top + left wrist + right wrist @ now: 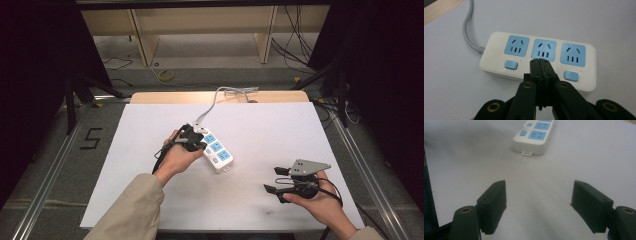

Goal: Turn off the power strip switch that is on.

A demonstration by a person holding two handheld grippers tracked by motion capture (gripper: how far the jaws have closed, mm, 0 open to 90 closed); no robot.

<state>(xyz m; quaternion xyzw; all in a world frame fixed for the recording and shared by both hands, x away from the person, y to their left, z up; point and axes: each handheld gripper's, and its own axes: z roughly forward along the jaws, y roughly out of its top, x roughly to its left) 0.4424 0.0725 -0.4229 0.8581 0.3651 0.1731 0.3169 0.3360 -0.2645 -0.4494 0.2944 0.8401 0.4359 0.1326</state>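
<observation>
- The counter [150, 200] carries a white sheet, and one white power strip [216, 150] lies on it a little left of centre, its grey cable [212, 102] running off the far edge.
- The strip has three blue sockets in a row and, seen from the left gripper view, blue switch buttons below them: one [510, 65] under the first socket and one [570, 75] under the third; the spot under the middle socket [544, 49] is hidden by the jaws.
- The left gripper [539, 61] has its jaws pressed fully together with nothing between them, the tip sitting over the strip just below the middle socket, where a middle button would likely be.
- This looks like a button press: push straight down with the closed tip centred on the button, lightly enough that the strip does not slide or tip on the sheet.
- The right gripper [280, 180] rests near the counter's near right, well apart from the strip, jaws spread wide and empty.
</observation>
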